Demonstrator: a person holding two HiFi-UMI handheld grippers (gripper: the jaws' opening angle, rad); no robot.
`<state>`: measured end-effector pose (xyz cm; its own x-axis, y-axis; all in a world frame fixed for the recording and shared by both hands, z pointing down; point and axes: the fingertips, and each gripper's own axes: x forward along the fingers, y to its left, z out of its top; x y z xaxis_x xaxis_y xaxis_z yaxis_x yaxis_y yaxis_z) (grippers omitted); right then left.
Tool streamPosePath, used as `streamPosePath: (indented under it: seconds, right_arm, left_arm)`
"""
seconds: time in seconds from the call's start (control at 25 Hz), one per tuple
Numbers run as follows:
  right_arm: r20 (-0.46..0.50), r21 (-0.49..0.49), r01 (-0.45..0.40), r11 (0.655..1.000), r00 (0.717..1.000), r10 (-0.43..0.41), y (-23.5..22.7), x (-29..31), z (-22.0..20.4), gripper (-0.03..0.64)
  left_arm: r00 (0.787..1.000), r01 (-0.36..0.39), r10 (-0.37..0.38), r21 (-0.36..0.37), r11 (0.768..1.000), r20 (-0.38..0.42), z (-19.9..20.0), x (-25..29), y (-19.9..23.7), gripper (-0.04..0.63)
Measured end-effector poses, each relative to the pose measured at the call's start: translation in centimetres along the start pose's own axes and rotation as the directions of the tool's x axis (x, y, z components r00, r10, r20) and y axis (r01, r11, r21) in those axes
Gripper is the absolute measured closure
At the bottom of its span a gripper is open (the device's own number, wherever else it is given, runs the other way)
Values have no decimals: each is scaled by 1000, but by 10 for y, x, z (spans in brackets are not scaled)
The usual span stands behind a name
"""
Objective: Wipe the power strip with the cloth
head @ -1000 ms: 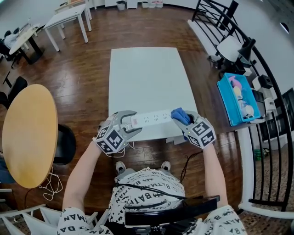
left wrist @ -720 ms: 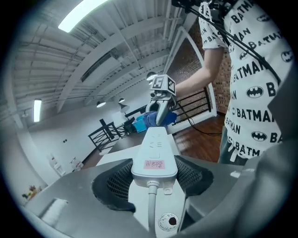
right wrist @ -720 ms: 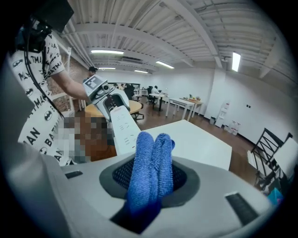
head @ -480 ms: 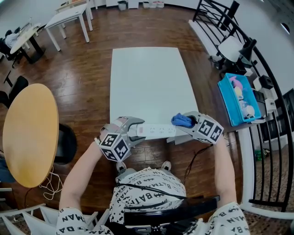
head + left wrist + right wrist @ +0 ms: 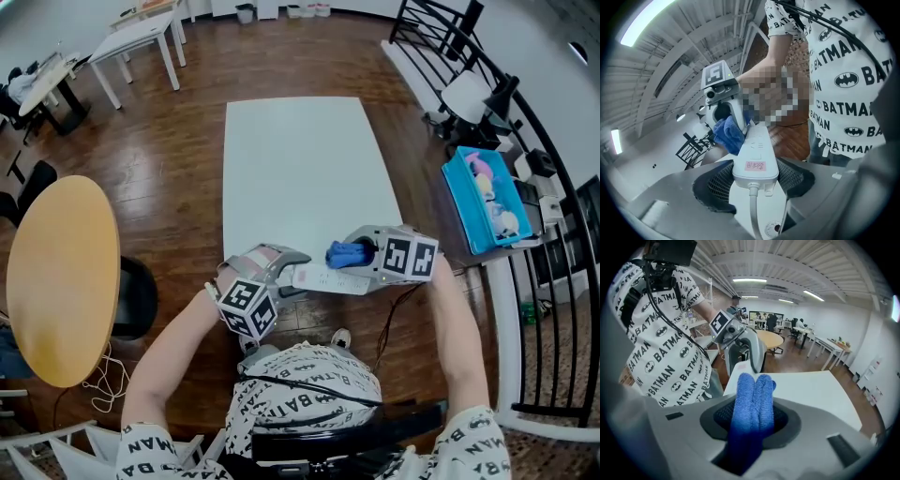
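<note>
The white power strip is held off the white table at its near edge, and my left gripper is shut on its cord end. In the left gripper view the power strip sits clamped between the dark pads, its cord running down toward the camera. My right gripper is shut on a folded blue cloth, which rests against the strip's top near its middle. In the right gripper view the cloth fills the jaws, with the left gripper and the power strip just beyond it.
A round wooden table stands at the left with a black seat beside it. A blue bin of small items and a black railing are at the right. White desks stand at the far left. The strip's black cord hangs below the table's edge.
Both grippers drew the power strip back to the table's near edge and rolled it. The right gripper with the cloth slid left along the strip, toward the left gripper.
</note>
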<state>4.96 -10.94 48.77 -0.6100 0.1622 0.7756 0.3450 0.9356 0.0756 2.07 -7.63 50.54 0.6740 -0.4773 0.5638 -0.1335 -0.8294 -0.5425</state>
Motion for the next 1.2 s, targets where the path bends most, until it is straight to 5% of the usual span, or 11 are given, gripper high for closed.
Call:
streamPosePath:
  seconds: [0.24,0.68,1.2]
  right_arm:
    - [40,-53,-33,998,999,35,-3,13,34,486]
    - [-44,-16,-41,999,998,40,0,3,0,485]
    - [4,183,174,968,984,-177,-28,-44,-65,483]
  left_arm:
    - [1000,5,-5,5,1000,4,6,7,-3,311]
    - [999,-39,39,-6,999,-15,-4,-11,1,311]
    - [986,-159,166,-175,972,25,-21,-33,40,311]
